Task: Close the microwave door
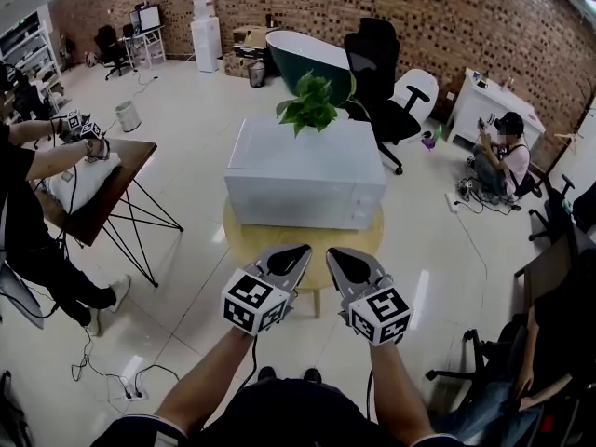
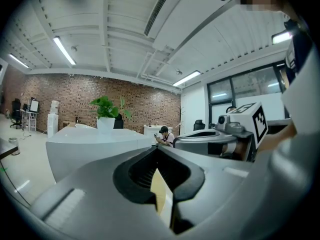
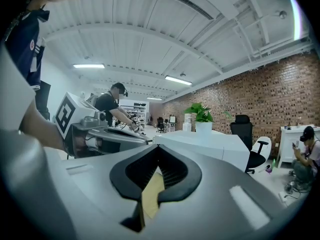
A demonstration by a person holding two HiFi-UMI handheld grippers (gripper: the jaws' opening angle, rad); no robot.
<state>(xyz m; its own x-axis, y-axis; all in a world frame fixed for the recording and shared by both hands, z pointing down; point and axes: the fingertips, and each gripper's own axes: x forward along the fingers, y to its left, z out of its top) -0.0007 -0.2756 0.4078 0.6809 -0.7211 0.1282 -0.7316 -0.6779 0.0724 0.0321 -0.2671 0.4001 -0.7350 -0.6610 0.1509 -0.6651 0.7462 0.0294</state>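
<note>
Two closed, empty jaw pairs: left gripper (image 1: 300, 250) and right gripper (image 1: 334, 253) side by side, near microwave (image 1: 307, 170) on round wooden bench (image 1: 250, 240).

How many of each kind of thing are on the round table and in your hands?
White box-shaped microwave: 1
Green leafy plant in a white pot: 1
Grey two-jaw grippers: 2, the left gripper and the right gripper
Total: 4
</note>
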